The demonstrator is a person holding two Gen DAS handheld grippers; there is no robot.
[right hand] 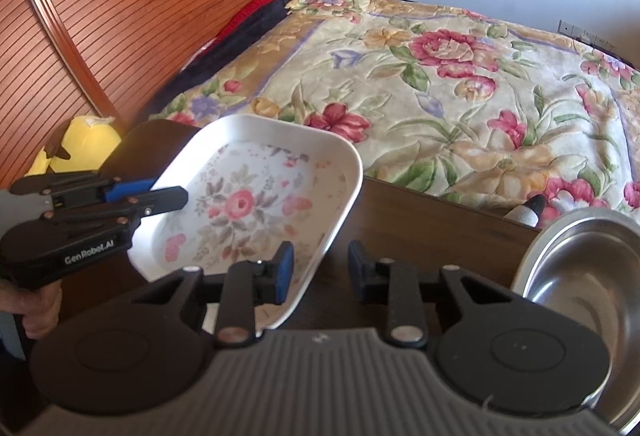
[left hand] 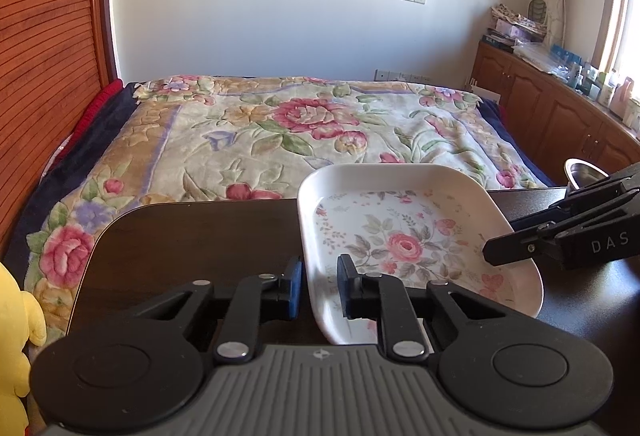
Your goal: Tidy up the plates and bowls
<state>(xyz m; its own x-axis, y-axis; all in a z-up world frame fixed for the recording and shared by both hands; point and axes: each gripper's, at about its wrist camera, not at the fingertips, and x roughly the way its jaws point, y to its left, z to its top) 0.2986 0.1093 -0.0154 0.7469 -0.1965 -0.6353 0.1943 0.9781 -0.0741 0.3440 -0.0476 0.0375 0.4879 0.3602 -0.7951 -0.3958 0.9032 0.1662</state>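
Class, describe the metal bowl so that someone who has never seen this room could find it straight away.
Start at the bed with the flowered quilt; the dark wooden table stands at its foot. On the table's right side, right of the plate, sits the metal bowl. It is round, plain and shiny silver, while the plate is white, squarish and painted with pink roses.

Two close bedward views, seemingly sharing plate.
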